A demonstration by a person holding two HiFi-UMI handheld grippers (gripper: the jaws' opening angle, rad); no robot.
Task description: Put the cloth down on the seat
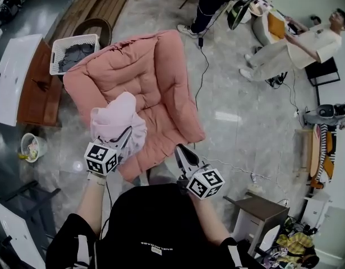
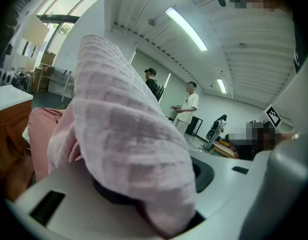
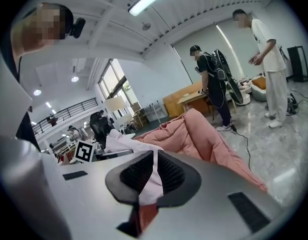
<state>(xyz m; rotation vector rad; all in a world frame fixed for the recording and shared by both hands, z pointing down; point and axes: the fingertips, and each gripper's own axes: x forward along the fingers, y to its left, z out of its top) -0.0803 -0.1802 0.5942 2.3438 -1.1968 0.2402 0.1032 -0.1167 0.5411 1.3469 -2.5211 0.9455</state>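
Two grippers at the near edge of a pink chair [image 1: 156, 80], with the cloth [image 1: 117, 119] held up in the left one.
The left gripper [image 1: 124, 137] is clamped on the pale pink cloth, which bunches up over its jaws and hangs above the chair's near left corner (whether it touches the cushion cannot be told); in the left gripper view the cloth [image 2: 128, 134] covers both pads and fills most of the frame. The right gripper [image 1: 182, 152] sits just beside the chair's near right edge, apart from the cloth, its jaws pressed nearly together with only a thin slit between the pads and nothing gripped [image 3: 152, 176]. A white basket [image 1: 74, 38] of dark items stands on the floor behind the chair, and a person [image 1: 307, 43] in light clothes is well apart at the upper right.
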